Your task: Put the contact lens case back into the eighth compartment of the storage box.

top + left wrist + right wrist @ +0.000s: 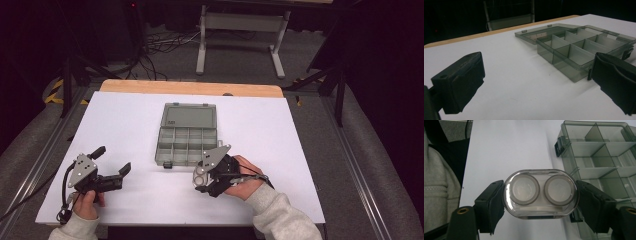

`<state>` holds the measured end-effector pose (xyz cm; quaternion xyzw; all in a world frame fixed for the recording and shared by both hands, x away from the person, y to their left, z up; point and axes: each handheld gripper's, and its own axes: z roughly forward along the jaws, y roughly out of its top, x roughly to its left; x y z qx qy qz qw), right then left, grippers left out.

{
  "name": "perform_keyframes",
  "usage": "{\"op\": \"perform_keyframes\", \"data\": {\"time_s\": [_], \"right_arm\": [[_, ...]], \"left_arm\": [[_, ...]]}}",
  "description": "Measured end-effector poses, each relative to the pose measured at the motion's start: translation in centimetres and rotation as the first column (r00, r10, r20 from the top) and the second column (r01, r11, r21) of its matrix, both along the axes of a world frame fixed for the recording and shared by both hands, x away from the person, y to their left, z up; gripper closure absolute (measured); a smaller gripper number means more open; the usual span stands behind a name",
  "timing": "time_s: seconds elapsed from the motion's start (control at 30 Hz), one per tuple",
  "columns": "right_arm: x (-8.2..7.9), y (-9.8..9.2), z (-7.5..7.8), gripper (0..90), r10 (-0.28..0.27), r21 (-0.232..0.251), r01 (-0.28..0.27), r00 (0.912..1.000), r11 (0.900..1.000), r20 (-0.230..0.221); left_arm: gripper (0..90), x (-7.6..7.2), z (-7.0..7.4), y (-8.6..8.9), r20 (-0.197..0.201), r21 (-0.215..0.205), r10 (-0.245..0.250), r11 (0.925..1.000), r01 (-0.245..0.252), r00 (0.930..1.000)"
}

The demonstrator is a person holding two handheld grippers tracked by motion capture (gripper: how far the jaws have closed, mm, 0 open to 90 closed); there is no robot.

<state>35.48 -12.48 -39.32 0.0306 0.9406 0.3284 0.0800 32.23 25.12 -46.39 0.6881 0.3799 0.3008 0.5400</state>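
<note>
Claws split the work as we see it: our right claw point(540, 195) is clamped end to end on the clear lens case point(540, 193), held just beside the open organizer box point(186, 135), while our left claw point(113, 161) waits apart on the table point(280, 130).

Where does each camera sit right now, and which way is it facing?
High view: above the person's side, looking forward and down on the white table; both forearms and tongs show.
Left gripper view: rides the left tongs, looking low across the table at the open organizer box; its open jaws show.
Right gripper view: rides the right tongs, looking down at the clear lens case they clamp; a grey sleeve shows.
All three share the box.
</note>
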Motion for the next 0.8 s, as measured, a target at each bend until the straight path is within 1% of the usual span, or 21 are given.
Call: {"op": "perform_keyframes", "data": {"time_s": [0.23,0.43,0.6,0.67,0.8], "right_arm": [[0.3,-0.3,0.4,26.5,-0.01,0.024,0.01,0.9999,1.0,0.009],[0.5,-0.4,0.8,26.5,-0.02,0.03,0.019,0.9996,0.999,0.019],[0.7,-0.6,1.2,26.5,-0.033,0.025,0.032,0.9991,0.999,0.026],[0.9,-0.7,1.6,26.4,-0.041,0.029,0.04,0.9985,0.999,0.036],[1.1,-0.9,1.9,26.5,-0.051,0.032,0.05,0.9977,0.998,0.044]], "left_arm": [[0.2,0.0,0.0,0.0,0.0,0.0,-0.001,1.0,0.001,1.0],[0.2,0.0,0.0,0.0,0.0,0.0,-0.002,1.0,0.002,1.0],[0.2,0.0,0.0,0.0,0.0,0.001,-0.002,1.0,0.002,1.0],[0.2,0.0,0.0,0.0,0.0,0.0,-0.003,1.0,0.003,1.0],[0.2,0.0,0.0,0.0,0.001,-0.001,-0.004,1.0,0.004,1.0]]}}
